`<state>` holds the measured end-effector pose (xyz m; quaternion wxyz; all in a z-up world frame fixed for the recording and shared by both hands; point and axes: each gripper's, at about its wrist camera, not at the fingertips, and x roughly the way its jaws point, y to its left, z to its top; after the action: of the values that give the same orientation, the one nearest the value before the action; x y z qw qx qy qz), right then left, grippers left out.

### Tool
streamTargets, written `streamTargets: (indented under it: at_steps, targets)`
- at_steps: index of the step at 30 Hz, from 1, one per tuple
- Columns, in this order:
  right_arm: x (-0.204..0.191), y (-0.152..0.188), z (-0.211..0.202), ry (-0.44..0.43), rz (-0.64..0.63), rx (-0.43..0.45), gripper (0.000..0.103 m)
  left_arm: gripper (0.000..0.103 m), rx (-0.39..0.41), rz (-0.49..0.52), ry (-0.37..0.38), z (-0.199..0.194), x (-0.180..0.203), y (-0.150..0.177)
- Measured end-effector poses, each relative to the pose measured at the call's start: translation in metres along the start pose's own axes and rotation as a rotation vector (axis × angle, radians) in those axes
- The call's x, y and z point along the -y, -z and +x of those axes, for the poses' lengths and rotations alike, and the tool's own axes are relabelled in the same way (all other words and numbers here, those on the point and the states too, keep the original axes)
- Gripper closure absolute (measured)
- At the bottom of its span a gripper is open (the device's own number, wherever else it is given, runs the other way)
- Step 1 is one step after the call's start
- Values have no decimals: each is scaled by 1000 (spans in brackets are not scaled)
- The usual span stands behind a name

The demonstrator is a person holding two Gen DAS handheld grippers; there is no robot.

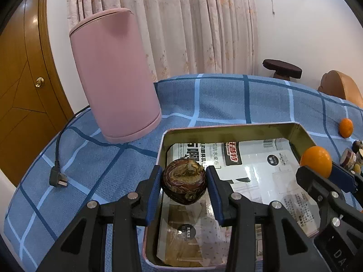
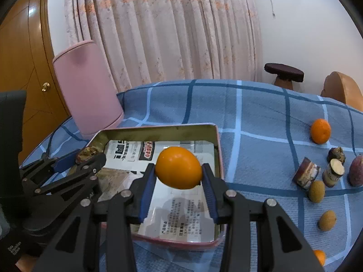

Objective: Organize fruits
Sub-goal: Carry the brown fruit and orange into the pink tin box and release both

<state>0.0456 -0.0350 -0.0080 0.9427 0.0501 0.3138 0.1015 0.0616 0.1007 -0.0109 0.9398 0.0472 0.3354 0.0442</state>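
Behind the desk I see a long pale pink floral curtain (image 2: 163, 29) covering the window, a plain white wall (image 2: 306, 34) right of it, a glossy orange-brown wooden door (image 1: 20, 86) with brass knob left, and a dark round-topped wooden stool (image 2: 284, 72).

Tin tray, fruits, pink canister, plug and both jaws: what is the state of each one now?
Tin tray: open, lined with printed paper, no fruit resting inside.
Brown fruit: held above the tray by the left gripper.
Orange fruit: held above the tray by the right gripper.
Pink canister: upright, lid on.
Plug: unplugged, on the cloth.
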Motion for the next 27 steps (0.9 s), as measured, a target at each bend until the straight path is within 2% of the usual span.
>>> streamTargets:
  at_steps: [7, 11, 13, 14, 16, 18, 20, 27]
  targets:
    - [-2, 1, 0, -18, -9, 2, 57, 61, -7, 13, -19, 2, 3, 1]
    - [4, 1, -11, -3, 31, 58, 30, 58, 6, -25, 24, -1, -1, 0]
    - [12, 2, -21, 8, 67, 111, 24, 42, 20, -45, 60, -5, -2, -1]
    - [16, 3, -26, 24, 74, 133, 23, 39, 30, -55, 80, -7, -3, -2]
    - [20, 2, -33, 66, 77, 162, 22, 26, 61, -60, 72, -13, -2, -2]
    - [27, 1, -38, 100, 100, 186, 22, 22, 111, -55, 52, -21, -1, -1]
    - [35, 0, -41, 112, 130, 194, 22, 22, 148, -55, 40, -26, 0, -1]
    - [41, 2, -43, 148, 132, 189, 22, 22, 131, -38, 24, -21, 5, 2]
